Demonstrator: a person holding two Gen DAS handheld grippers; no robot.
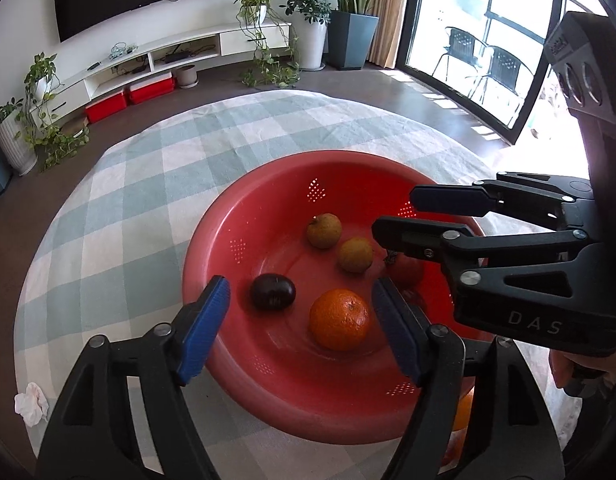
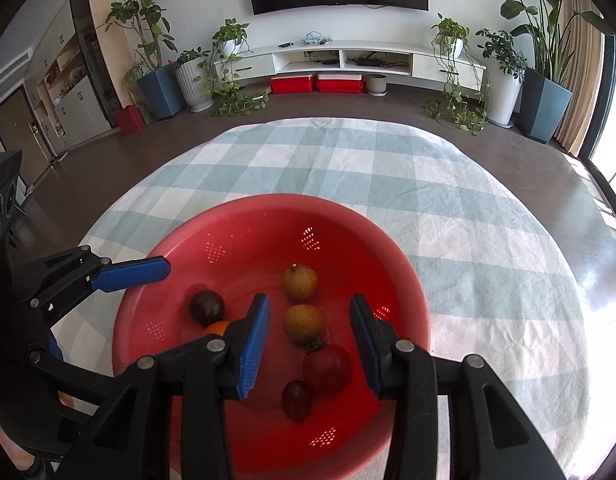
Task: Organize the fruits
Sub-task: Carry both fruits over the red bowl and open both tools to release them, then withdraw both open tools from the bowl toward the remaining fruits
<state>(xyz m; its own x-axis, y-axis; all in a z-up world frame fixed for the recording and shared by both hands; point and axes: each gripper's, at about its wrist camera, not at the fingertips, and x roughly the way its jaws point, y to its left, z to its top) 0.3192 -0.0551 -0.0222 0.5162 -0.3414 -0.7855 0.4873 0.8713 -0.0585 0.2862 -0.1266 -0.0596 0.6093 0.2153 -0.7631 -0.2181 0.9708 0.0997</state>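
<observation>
Both grippers, left (image 1: pixel 300 320) and right (image 2: pixel 309 344), poised spread and empty over red colander (image 1: pixel 212 240) on checked cloth (image 1: pixel 128 200); orange (image 1: pixel 339 319), dark plum (image 1: pixel 272 292), two brown fruits, tomato (image 2: pixel 327 368) loose inside, presumably just dropped there.

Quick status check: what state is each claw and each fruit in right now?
Left claw: open, empty, over the red colander.
Right claw: open, empty, over the colander.
Orange: loose in the colander.
Dark plum: loose in the colander.
Two yellow-brown fruits: in the colander, apart.
Red tomato: in the colander.
Small red fruit: beside the tomato.
</observation>
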